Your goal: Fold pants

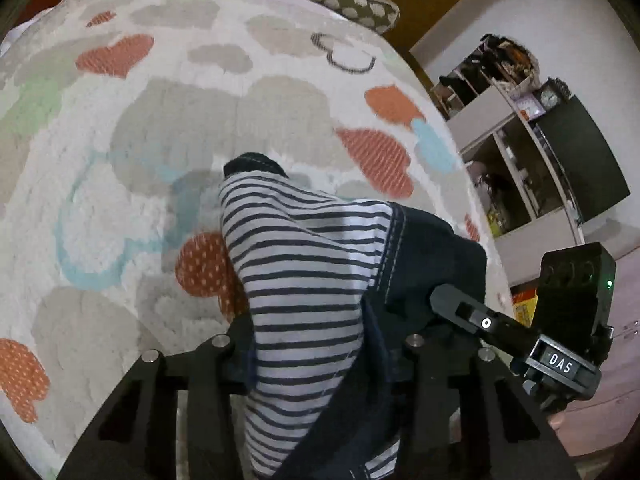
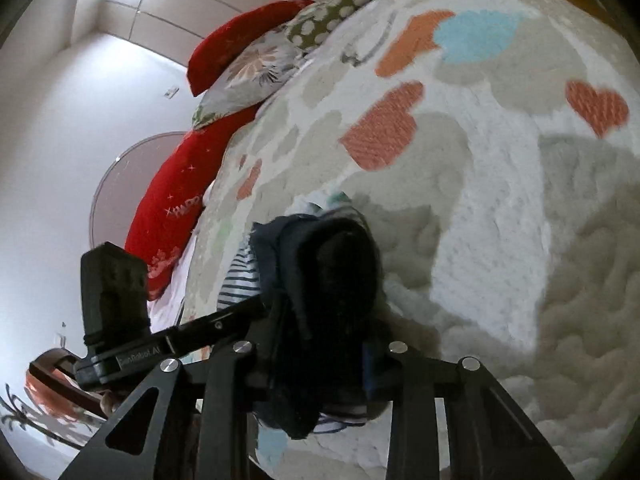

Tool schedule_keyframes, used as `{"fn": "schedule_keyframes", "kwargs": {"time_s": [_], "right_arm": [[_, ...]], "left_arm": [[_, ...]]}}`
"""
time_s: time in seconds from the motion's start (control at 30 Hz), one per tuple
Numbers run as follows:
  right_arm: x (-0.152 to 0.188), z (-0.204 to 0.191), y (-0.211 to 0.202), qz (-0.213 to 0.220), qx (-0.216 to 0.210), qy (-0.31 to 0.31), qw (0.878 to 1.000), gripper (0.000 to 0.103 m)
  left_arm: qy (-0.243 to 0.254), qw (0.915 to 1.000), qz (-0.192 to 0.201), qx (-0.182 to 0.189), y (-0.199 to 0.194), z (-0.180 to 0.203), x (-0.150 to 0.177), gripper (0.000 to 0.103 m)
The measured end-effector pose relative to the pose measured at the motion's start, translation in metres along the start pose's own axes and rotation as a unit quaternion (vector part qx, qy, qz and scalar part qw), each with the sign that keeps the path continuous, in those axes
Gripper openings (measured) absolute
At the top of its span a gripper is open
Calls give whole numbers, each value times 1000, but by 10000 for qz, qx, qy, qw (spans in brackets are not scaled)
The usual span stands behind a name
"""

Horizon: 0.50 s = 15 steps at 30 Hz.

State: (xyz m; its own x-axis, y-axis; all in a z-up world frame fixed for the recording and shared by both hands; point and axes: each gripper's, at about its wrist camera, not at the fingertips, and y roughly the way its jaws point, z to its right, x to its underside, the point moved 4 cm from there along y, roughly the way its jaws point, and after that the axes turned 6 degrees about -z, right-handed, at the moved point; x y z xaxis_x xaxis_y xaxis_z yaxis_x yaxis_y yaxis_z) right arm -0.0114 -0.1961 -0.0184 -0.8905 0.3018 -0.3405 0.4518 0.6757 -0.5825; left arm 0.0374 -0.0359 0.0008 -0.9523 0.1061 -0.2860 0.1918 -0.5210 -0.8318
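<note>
**Pants held at two points above the bed, ready for a fold**

The pants are off the surface. They hang between the two tools over the bed, which carries a quilted cover with heart and cloud shapes. In the left wrist view the garment fills the lower centre of the frame: the striped lining faces the camera and the dark outer cloth lies to its right, which suggests the fabric is turned partly inside out or doubled over at the grip.

The left hand-held gripper is clamped on the pants, with the striped cloth bunched between its fingers. The right hand-held gripper is likewise clamped on the pants, on a thick wad of dark fabric in the lower centre of the right wrist view. In each view the other tool appears at the side of the garment, so the two grips sit close together on the same bundle.

Judgement: a two-point hold lets the cloth hang free so its weight draws it straight before it is laid down. The bed below offers a broad bare area for that. The pillows, at the upper left of the right wrist view, lie well apart from the work.

Risk: the thick wad may slip unevenly on release, leaving a crooked fold.
</note>
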Motion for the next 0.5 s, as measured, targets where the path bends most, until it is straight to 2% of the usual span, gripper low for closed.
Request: {"fn": "schedule_keyframes", "kwargs": {"time_s": [0.13, 0.27, 0.33, 0.4, 0.43, 0.5], "right_arm": [[-26, -16, -5, 155, 2, -213, 9997, 30], [-59, -27, 2, 244, 210, -414, 9986, 26], [-74, -25, 7, 280, 347, -453, 9980, 26], [-83, -20, 13, 302, 541, -478, 9969, 27], [-88, -14, 19, 287, 824, -482, 9950, 27], [-90, 0, 25, 263, 1247, -348, 9912, 40]], "left_arm": [[-97, 9997, 179, -106, -10, -5, -31, 42], [-135, 9982, 339, -482, -8, -11, -64, 42], [-301, 9967, 303, -690, 4, -21, -74, 48], [-544, 9954, 261, -743, 13, -34, -75, 63], [-606, 9957, 246, -652, 14, -38, -73, 63], [-646, 9961, 308, -516, 6, -38, -65, 63]]}}
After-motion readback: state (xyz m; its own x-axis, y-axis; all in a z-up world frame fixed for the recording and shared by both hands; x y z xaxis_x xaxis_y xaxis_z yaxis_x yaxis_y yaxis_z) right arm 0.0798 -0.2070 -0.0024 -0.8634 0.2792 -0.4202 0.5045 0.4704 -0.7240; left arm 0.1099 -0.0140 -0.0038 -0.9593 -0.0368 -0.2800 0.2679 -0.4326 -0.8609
